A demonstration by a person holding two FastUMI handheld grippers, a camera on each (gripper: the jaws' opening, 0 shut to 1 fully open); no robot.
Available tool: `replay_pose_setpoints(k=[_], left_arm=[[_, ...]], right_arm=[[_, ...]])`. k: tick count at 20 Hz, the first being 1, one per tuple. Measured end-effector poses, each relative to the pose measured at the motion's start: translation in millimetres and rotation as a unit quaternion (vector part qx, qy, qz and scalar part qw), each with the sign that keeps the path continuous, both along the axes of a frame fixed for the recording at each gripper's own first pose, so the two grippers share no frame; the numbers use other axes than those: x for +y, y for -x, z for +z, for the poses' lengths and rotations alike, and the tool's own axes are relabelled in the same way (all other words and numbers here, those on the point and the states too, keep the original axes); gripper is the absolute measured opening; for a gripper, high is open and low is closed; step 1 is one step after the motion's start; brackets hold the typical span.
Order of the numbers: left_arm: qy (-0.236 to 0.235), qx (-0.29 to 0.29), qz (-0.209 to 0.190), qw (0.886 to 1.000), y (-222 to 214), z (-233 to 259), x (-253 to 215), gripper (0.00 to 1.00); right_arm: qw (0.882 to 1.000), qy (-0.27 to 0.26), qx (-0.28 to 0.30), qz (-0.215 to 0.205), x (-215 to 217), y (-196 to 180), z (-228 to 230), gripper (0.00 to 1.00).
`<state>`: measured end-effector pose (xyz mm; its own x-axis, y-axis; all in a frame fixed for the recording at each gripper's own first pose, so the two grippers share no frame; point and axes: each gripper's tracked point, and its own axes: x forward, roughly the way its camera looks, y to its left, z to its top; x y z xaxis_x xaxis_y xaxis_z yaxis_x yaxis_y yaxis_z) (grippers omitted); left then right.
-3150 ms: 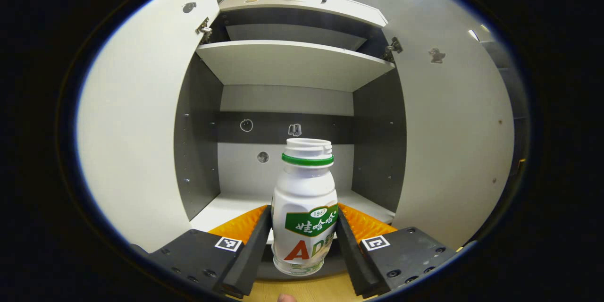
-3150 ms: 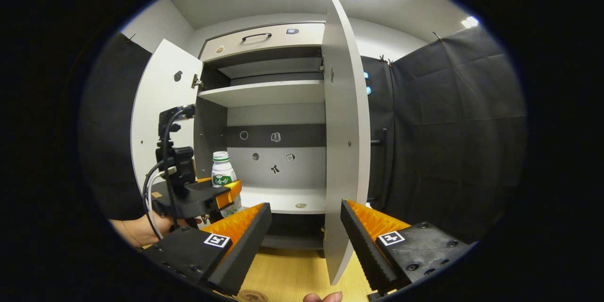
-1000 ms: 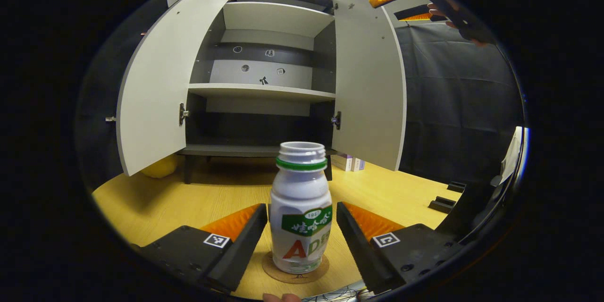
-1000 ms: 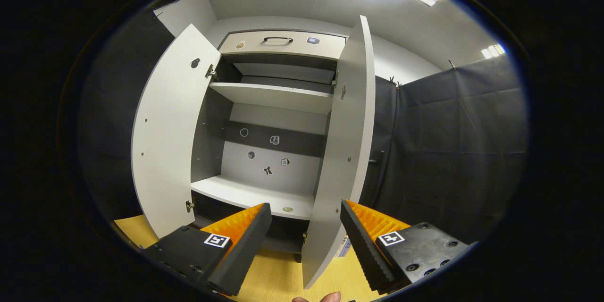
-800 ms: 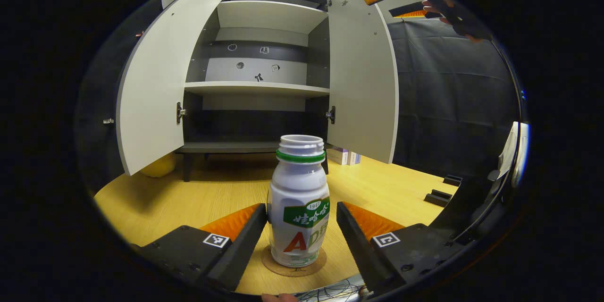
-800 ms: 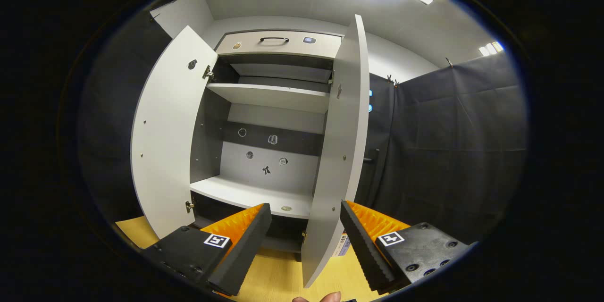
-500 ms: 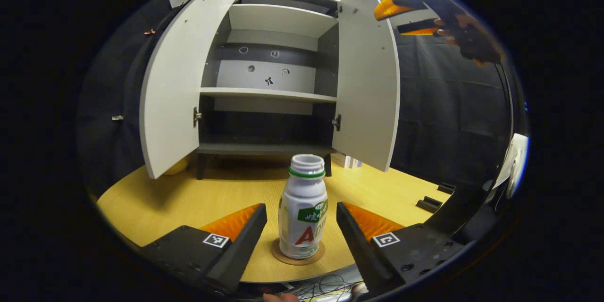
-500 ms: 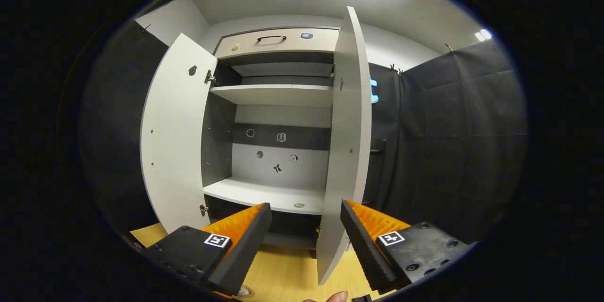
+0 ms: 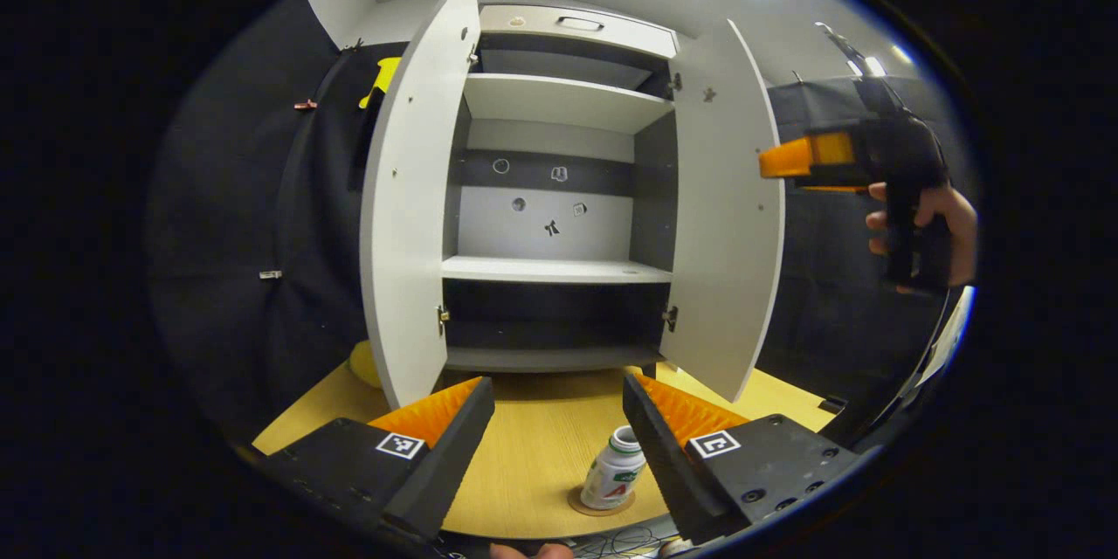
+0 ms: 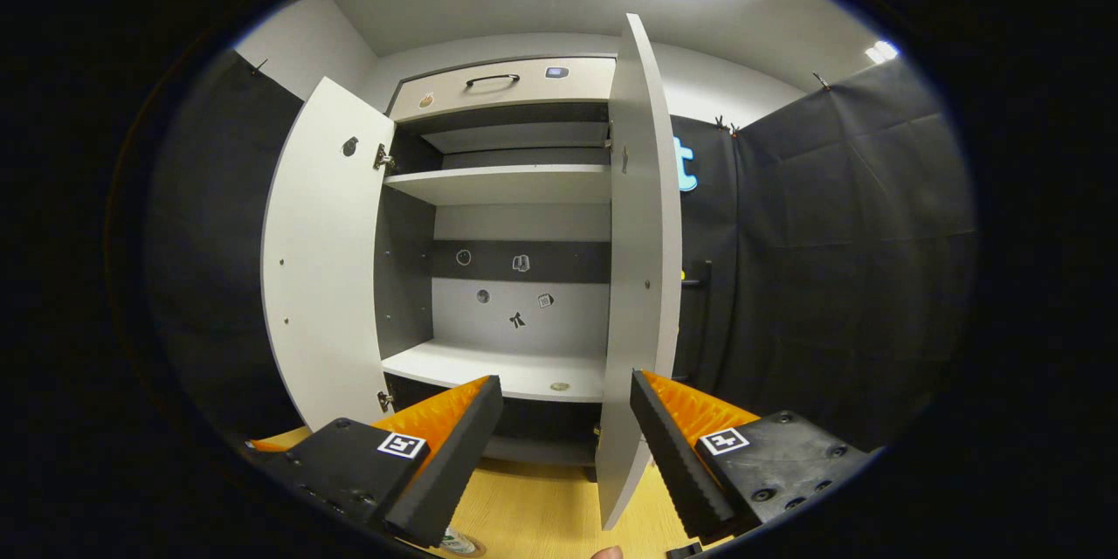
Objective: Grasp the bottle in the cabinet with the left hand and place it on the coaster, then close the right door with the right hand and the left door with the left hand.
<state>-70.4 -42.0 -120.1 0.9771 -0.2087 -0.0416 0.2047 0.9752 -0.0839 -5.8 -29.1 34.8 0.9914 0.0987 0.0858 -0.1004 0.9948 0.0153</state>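
The white bottle [image 9: 611, 476] with a green neck ring stands upright on the round cork coaster [image 9: 578, 504] on the wooden table. My left gripper [image 9: 557, 384] is open, raised above and behind the bottle, not touching it. The cabinet's left door [image 9: 410, 192] and right door [image 9: 725, 218] both stand open. In the left gripper view, a hand [image 9: 926, 227] holds my right gripper [image 9: 790, 164] just right of the right door's outer edge. In the right gripper view, my right gripper [image 10: 566, 384] is open, and the right door [image 10: 642, 262] appears edge-on between its fingers.
The cabinet's shelf [image 9: 555, 269] is bare except for a small round item [image 10: 559, 385]. A yellow object [image 9: 362, 362] lies by the cabinet's left foot. Small black pieces [image 9: 830, 404] sit on the table at the right. Cables [image 9: 611, 537] lie at the table's near edge.
My left gripper let go of the bottle on the coaster, then pulled back and rose. The right gripper has come down beside the right door's outer edge.
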Motion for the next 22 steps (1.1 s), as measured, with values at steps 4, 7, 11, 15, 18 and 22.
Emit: replay_pose_setpoints(k=[4, 7, 11, 15, 18, 22], left_arm=[[-0.005, -0.009, 0.041, 0.999, -8, 57, 39, 0.94], [-0.012, -0.029, 0.052, 0.998, -14, 98, 53, 0.94], [0.008, -0.029, 0.052, 0.998, -23, 125, 54, 0.95], [-0.002, -0.033, 0.065, 0.997, -39, 133, 55, 0.94], [-0.022, -0.034, 0.074, 0.996, -48, 132, 53, 0.94], [-0.021, -0.037, 0.086, 0.995, -59, 133, 46, 0.94]], right_arm=[[1.0, 0.011, 0.003, -0.011, -6, 0, -1, 0.98], [0.999, -0.027, 0.034, -0.006, -7, 5, -7, 0.97], [0.999, -0.02, 0.032, -0.028, -39, 6, -2, 0.98], [0.997, -0.012, 0.04, -0.063, -86, -7, -2, 0.98], [0.994, -0.017, 0.039, -0.102, -126, -24, -2, 0.98], [0.99, -0.017, 0.044, -0.131, -163, -52, -12, 0.98]])
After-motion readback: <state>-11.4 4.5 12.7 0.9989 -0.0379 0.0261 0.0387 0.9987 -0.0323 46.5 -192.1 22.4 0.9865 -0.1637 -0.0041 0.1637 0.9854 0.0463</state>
